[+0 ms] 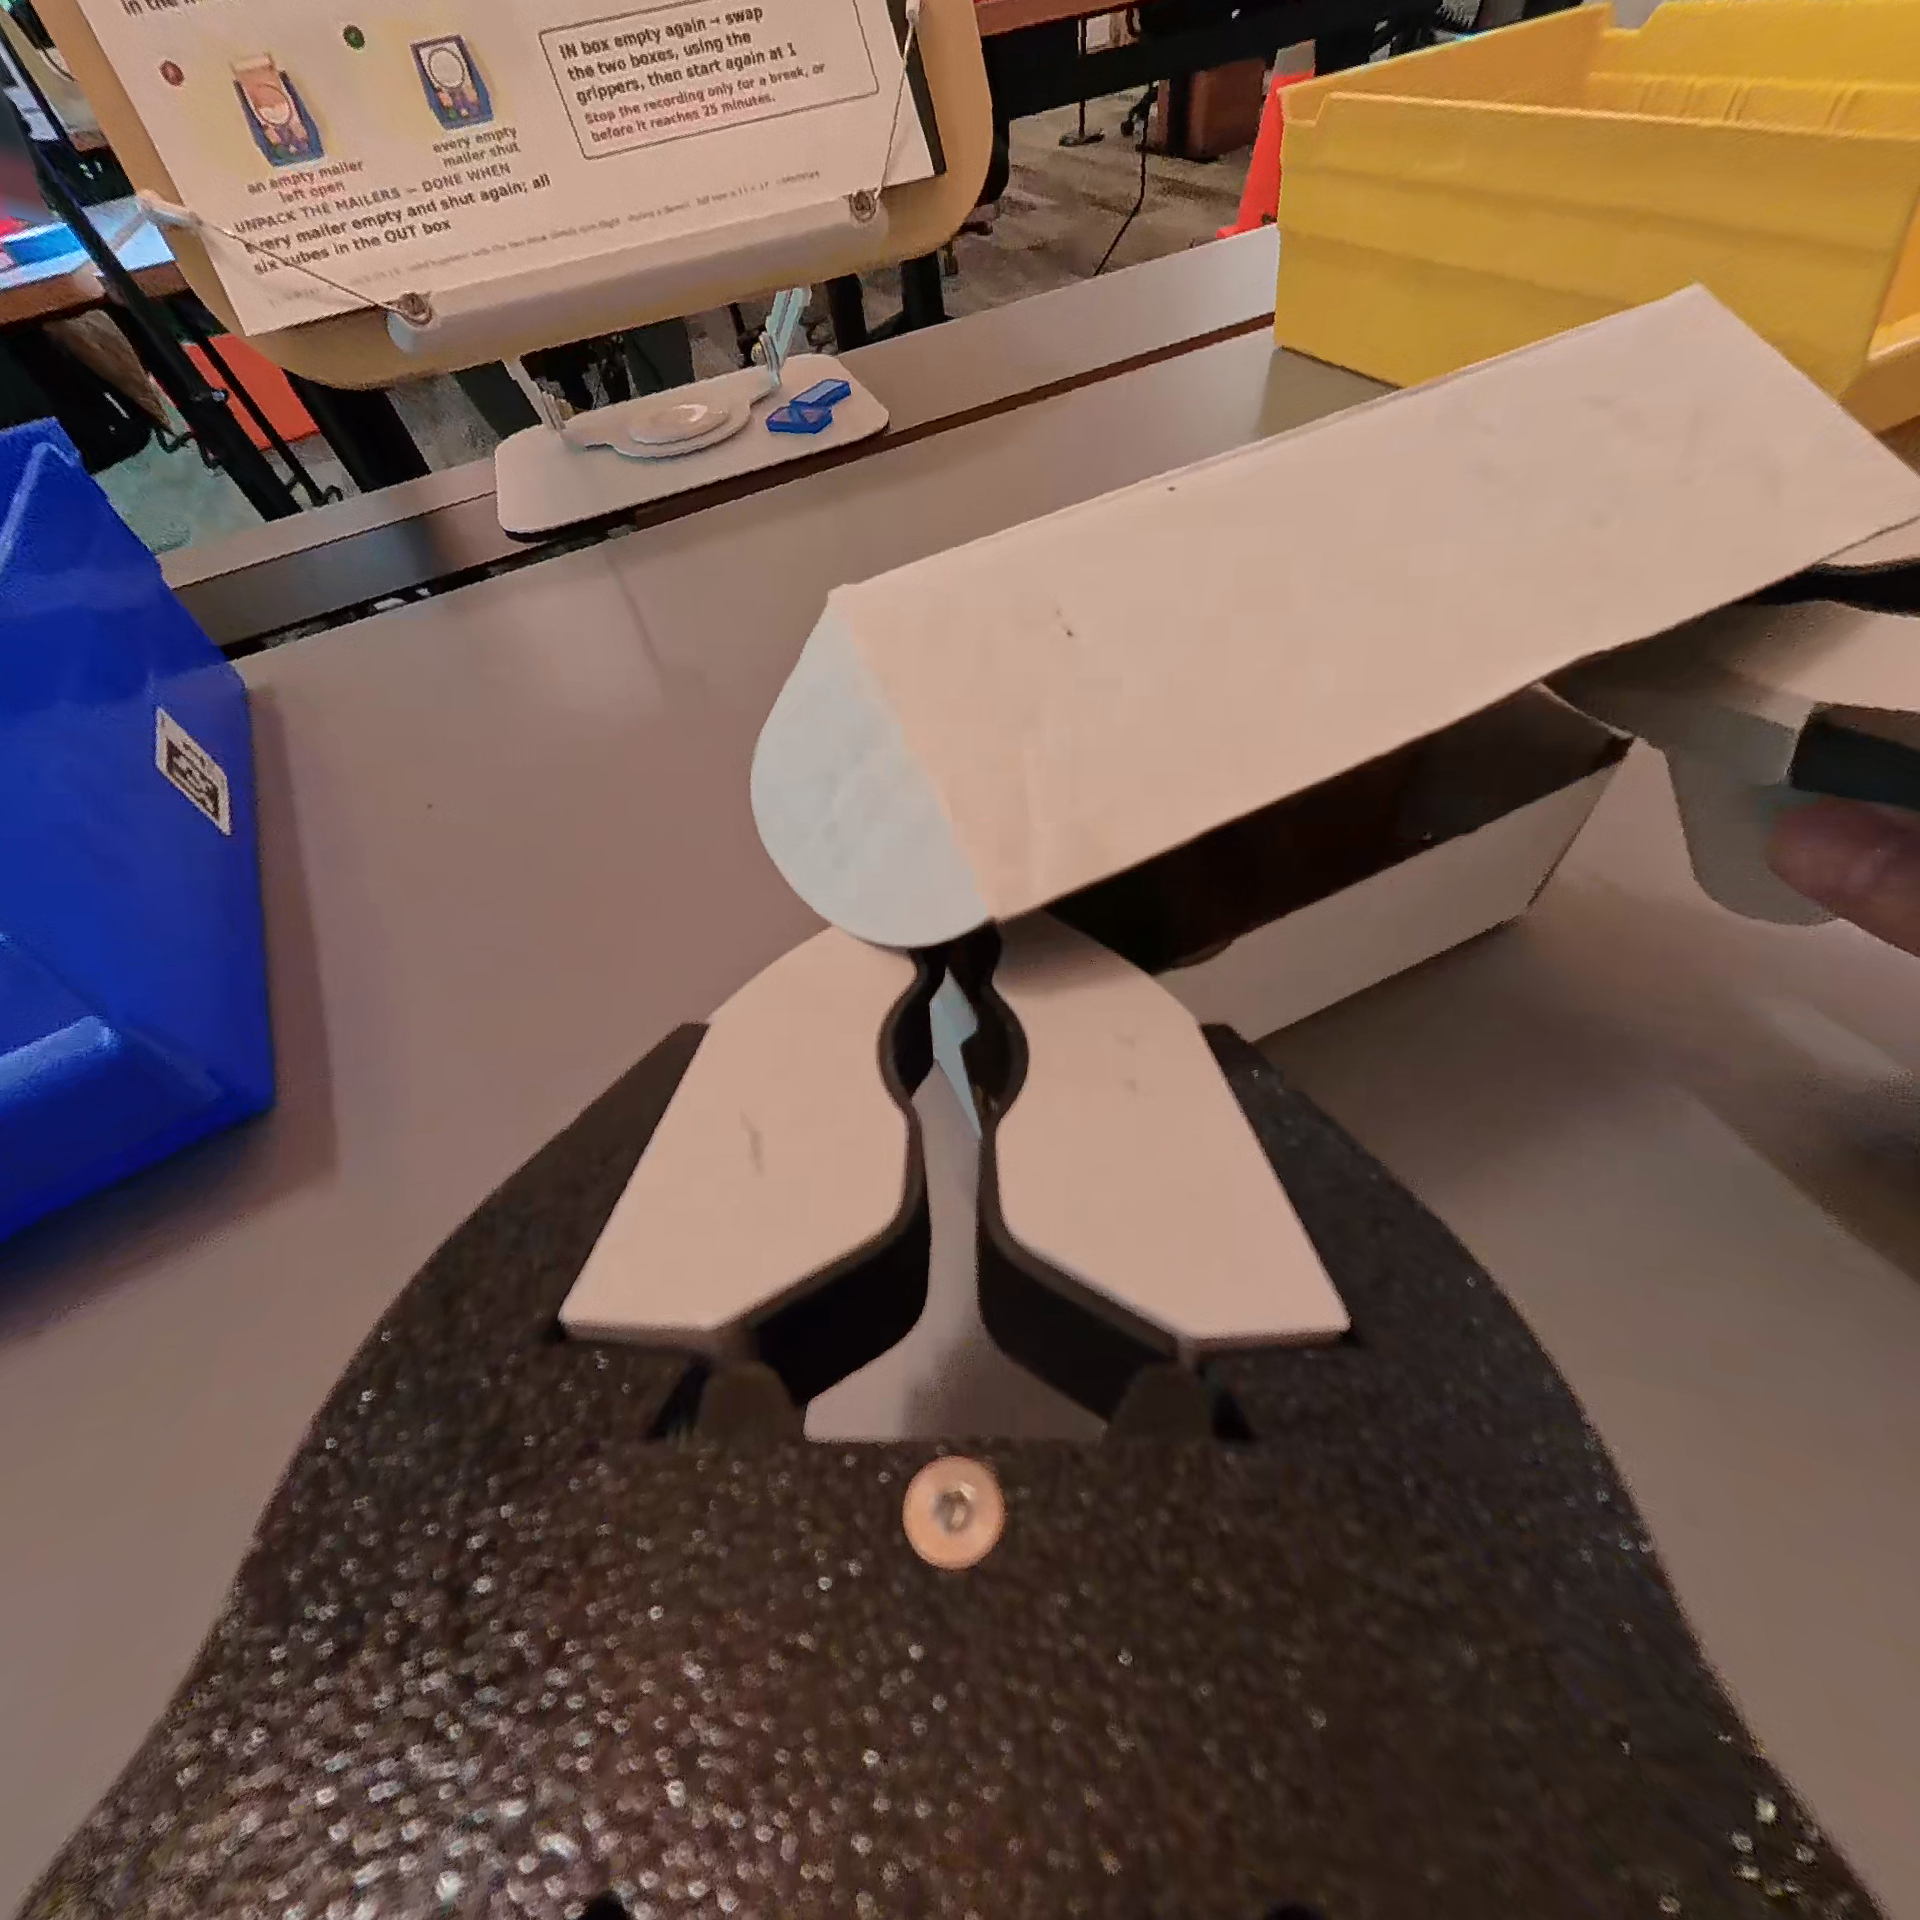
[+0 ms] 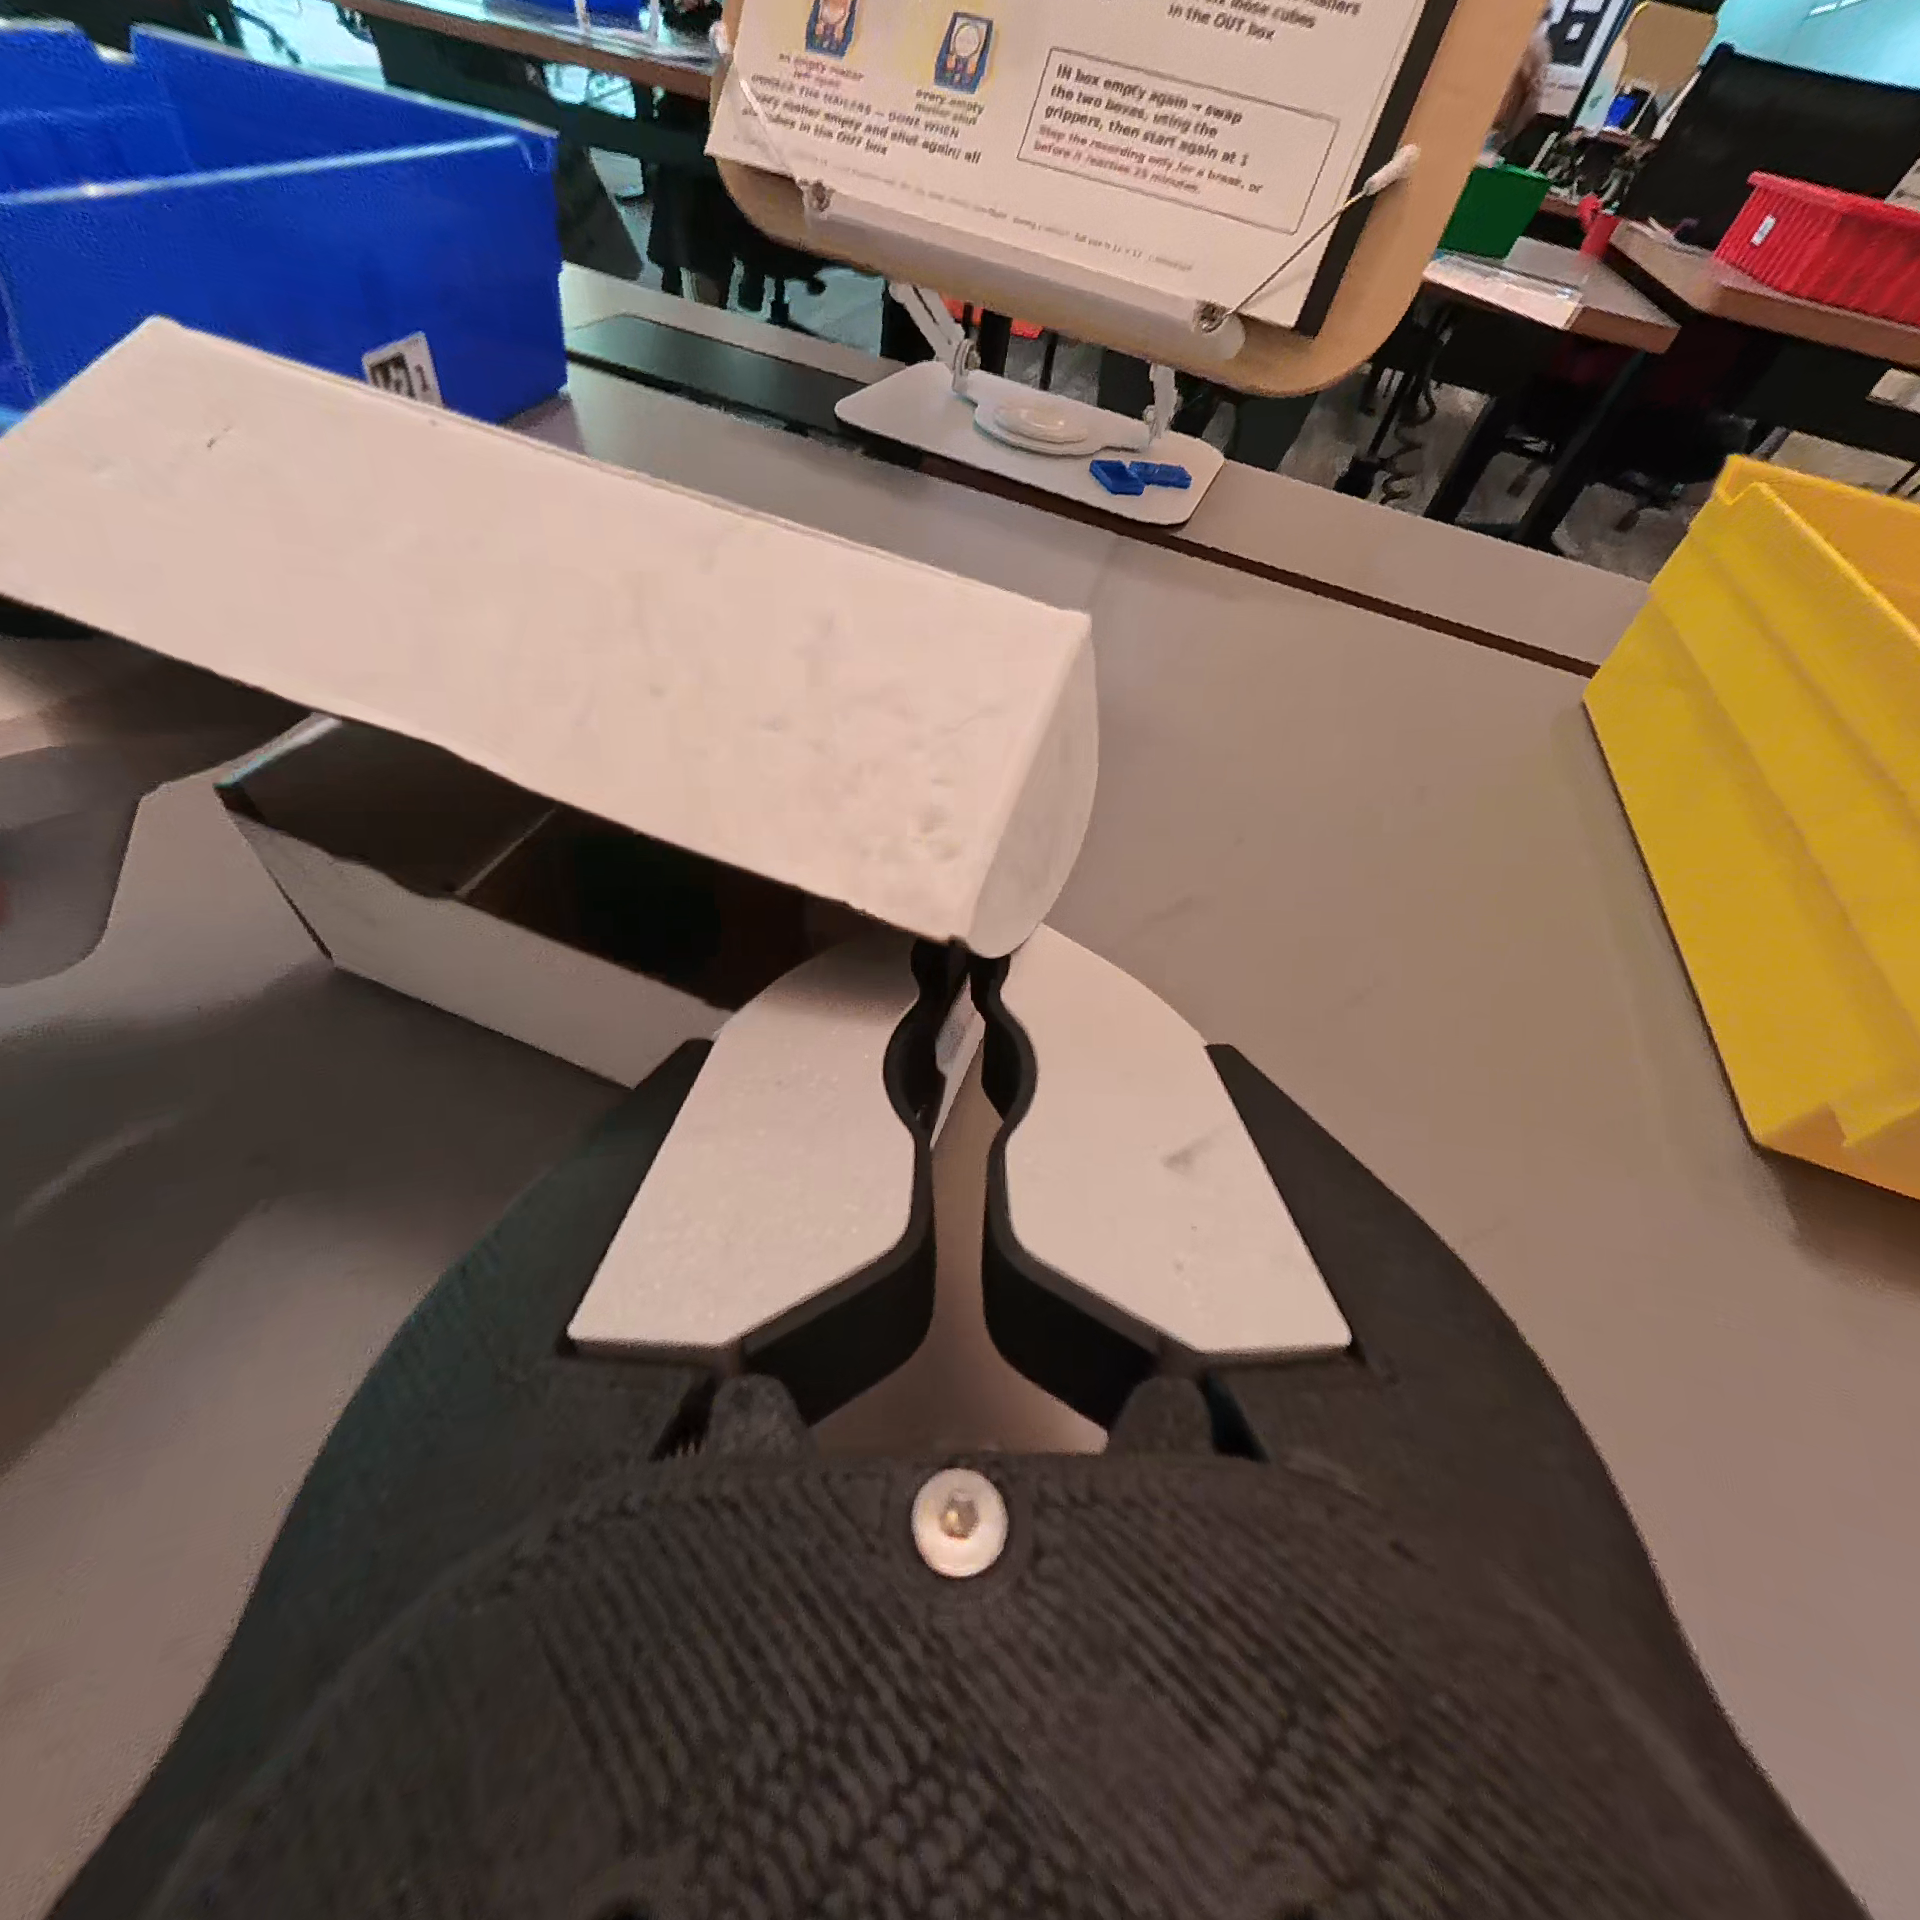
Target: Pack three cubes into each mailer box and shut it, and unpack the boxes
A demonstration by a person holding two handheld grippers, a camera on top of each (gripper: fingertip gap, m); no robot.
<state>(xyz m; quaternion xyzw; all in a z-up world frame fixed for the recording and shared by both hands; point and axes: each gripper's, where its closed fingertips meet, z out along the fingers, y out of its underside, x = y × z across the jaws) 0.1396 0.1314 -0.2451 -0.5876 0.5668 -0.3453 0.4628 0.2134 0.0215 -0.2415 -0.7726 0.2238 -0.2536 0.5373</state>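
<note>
A white mailer box stands on the grey table with its lid (image 1: 1351, 644) half raised over the base (image 1: 1403, 904). The inside is dark and I see no cubes. My left gripper (image 1: 961, 956) is shut on the thin edge of the lid's rounded left side flap (image 1: 852, 790). My right gripper (image 2: 961, 966) is shut on the edge of the lid's right side flap (image 2: 1049, 810). The lid (image 2: 520, 623) slants above the base (image 2: 468, 935). The right gripper also shows at the right edge of the left wrist view (image 1: 1849, 769).
A blue bin (image 1: 104, 831) stands left of the box and a yellow bin (image 1: 1558, 208) at the back right. They also show in the right wrist view, blue (image 2: 260, 229) and yellow (image 2: 1787, 831). An instruction board on a stand (image 1: 686, 436) stands at the table's far edge. The grippers' ends are close to 15 cm from one another.
</note>
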